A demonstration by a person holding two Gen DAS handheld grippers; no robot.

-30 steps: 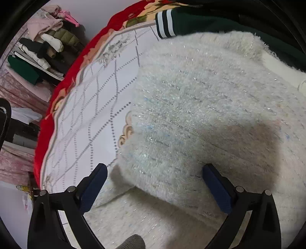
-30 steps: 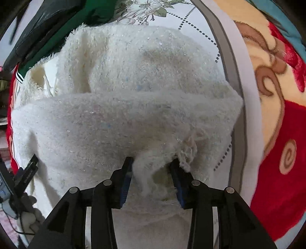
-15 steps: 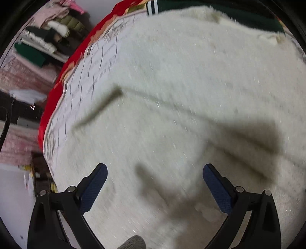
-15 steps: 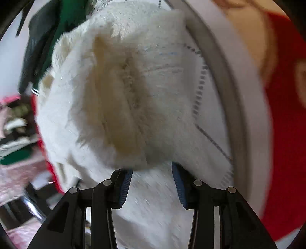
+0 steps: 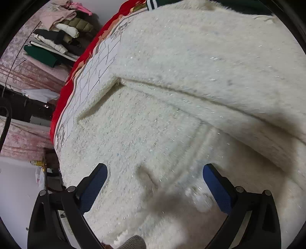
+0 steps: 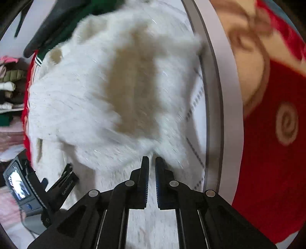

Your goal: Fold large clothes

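Note:
A fluffy white sweater [image 5: 181,107] with glittery threads lies spread on the bed and fills the left wrist view; a folded layer lies across its upper part. My left gripper [image 5: 155,183] is open just above the sweater, holding nothing. In the right wrist view the sweater [image 6: 99,99] is blurred. My right gripper [image 6: 151,162] has its jaws nearly together with only a narrow gap, over the sweater's near edge. Whether cloth is pinched between them is unclear. The left gripper's body [image 6: 38,189] shows at the lower left.
The bed has a white quilted cover [image 5: 91,74] with a red patterned border [image 6: 277,153]. A dark green garment with white stripes [image 5: 153,2] lies at the far end. Stacked folded clothes [image 5: 57,34] sit on shelves to the left.
My right gripper's jaws have closed from partly open around a bunch of sweater to nearly shut. The left gripper moved over the sweater and stayed open. The sweater now lies flatter.

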